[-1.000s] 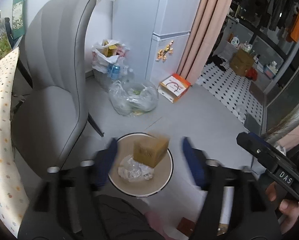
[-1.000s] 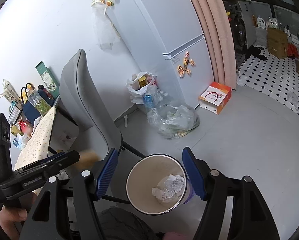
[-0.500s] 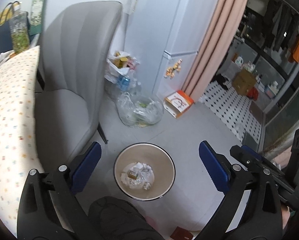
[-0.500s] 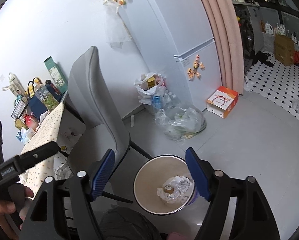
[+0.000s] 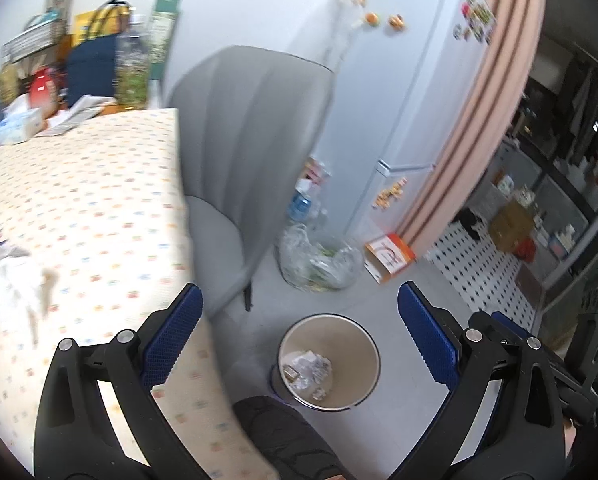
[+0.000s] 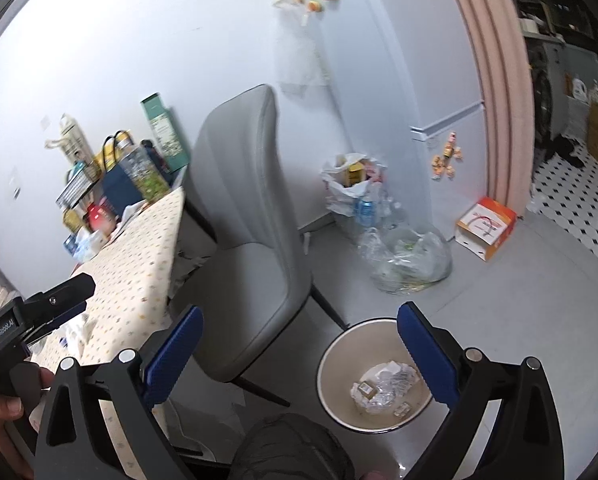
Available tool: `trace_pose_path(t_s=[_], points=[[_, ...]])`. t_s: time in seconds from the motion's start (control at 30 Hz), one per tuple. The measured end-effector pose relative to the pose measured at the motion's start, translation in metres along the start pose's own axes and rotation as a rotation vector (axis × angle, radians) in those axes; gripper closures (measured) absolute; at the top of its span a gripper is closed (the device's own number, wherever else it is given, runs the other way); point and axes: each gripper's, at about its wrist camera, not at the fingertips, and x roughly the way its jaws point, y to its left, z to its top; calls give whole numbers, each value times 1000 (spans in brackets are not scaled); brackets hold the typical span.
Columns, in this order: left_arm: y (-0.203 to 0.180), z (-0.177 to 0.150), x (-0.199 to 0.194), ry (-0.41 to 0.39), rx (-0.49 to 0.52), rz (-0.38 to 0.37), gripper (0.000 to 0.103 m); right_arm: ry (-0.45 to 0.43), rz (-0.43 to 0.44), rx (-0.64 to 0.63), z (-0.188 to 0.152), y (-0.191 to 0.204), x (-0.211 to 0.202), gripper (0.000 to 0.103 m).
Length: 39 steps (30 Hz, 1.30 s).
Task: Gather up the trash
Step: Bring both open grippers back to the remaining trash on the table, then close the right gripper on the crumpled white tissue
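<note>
A: That round waste bin (image 5: 365, 364) sits on the grey floor, just in front of the person's dark knee (image 5: 283, 436). Down at the bottom I see crumpled white paper (image 6: 383, 388) and a small brown box (image 6: 366, 389) lying on it.

B: And the tools?

A: The left gripper (image 5: 299, 344) hangs above the bin with its blue pads (image 5: 173, 340) spread wide and nothing between them. The right gripper (image 6: 299, 354) is the same height or so, its jaws opening, also empty. One of its pads overlaps the bin's rim from where its camera looks, but I can't tell that it touches.

B: Anything left to pick up?

A: On the table (image 5: 83, 200), with its dotted cloth, there's a crumpled white wad with a brown stain (image 5: 23, 292) near the left edge of the left camera's view. It's blurred, so I can't say what it is.

B: What stands around the bin?

A: A grey upholstered chair (image 6: 243, 240) beside the table, close to the bin. Past it, a clear plastic bag of rubbish (image 6: 409, 264) on the floor, a white bag with cans and bottles (image 6: 355, 192) behind that, and an orange and white carton (image 6: 485, 228) near the white fridge (image 5: 403, 80). A pink curtain (image 6: 495, 80) hangs at the fridge's right.
</note>
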Motion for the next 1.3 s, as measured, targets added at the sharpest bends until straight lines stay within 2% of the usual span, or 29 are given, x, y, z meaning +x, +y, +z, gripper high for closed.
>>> trace_pose_path(t_s=[0.43, 0.83, 1.3], points=[[96, -8, -61, -98, -146, 93, 6, 37, 109, -151, -9, 98, 6, 8], [172, -28, -119, -170, -269, 186, 6, 88, 227, -280, -26, 189, 21, 8], [242, -55, -160, -219, -393, 283, 6, 208, 317, -467, -62, 291, 50, 24]])
